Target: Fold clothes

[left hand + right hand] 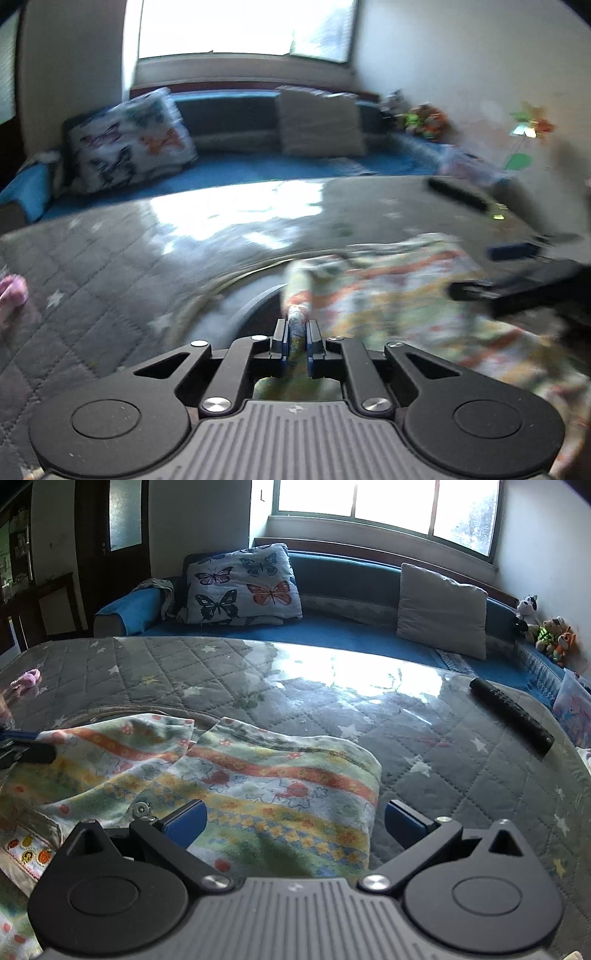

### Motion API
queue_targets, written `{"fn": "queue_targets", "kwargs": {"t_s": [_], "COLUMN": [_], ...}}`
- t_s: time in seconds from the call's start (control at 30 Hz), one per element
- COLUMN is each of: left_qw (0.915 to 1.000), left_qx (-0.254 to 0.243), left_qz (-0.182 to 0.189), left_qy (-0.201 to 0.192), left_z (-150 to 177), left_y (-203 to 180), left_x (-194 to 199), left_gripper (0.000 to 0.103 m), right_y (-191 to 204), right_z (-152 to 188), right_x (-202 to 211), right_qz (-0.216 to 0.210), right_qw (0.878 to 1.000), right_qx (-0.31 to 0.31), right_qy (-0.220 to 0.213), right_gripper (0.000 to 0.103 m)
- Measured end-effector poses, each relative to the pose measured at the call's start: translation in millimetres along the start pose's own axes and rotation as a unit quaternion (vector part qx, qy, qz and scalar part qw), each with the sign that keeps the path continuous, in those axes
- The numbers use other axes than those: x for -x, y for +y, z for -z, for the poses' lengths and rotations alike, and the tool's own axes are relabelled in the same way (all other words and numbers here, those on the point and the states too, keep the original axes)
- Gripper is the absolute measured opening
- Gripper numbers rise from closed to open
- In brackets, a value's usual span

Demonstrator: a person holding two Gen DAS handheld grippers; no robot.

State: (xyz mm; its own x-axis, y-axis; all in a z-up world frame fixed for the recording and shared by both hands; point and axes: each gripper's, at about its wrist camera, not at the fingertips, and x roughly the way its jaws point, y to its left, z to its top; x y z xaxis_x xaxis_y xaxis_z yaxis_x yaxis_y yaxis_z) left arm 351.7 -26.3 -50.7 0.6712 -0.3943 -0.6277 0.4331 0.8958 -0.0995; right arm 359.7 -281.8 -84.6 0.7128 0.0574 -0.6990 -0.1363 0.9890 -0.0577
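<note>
One patterned garment (258, 775) lies on one quilted grey table cover (443, 746). Two pillows sit on the sofa: one butterfly pillow (240, 587), one plain grey pillow (441, 609). One black cylinder (511, 712) at two o'clock (its nature unclear). Two grippers: left gripper (296, 338), right gripper (295, 821).

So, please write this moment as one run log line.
left gripper: shut on patterned garment | right gripper: open above it | surface: quilted cover

Both wrist views low, facing sofa (332, 627)
</note>
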Motion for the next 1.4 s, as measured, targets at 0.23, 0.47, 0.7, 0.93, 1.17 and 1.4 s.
{"fn": "queue_targets", "kwargs": {"t_s": [0.23, 0.47, 0.7, 0.93, 1.17, 1.4], "left_qw": [0.9928, 0.9878, 0.9951, 0.9987, 0.9969, 0.9991], "left_qx": [-0.095, -0.125, -0.074, -0.025, -0.041, -0.034], "left_qz": [0.067, 0.083, 0.065, 0.029, 0.031, 0.004], "left_qy": [0.025, 0.042, 0.001, 0.033, 0.06, 0.025], "left_z": [26, 40, 23, 10, 15, 6], "left_y": [-63, -76, -52, -30, -38, -31], "left_x": [5, 12, 25, 1, -31, -34], "left_gripper": [0.012, 0.031, 0.044, 0.044, 0.035, 0.011], "right_y": [7, 31, 25, 18, -1, -14], "right_z": [-11, -10, -7, 4, 3, 5], "right_x": [8, 2, 4, -1, 4, 0], "right_qz": [-0.027, -0.05, -0.012, 0.005, 0.019, 0.032], "right_qw": [0.999, 0.999, 1.0, 0.999, 1.0, 0.999], "right_qx": [-0.007, 0.011, 0.024, 0.034, 0.023, 0.014], "right_qy": [-0.02, -0.016, -0.01, 0.008, 0.005, 0.014], "right_gripper": [0.103, 0.103, 0.103, 0.103, 0.103, 0.103]}}
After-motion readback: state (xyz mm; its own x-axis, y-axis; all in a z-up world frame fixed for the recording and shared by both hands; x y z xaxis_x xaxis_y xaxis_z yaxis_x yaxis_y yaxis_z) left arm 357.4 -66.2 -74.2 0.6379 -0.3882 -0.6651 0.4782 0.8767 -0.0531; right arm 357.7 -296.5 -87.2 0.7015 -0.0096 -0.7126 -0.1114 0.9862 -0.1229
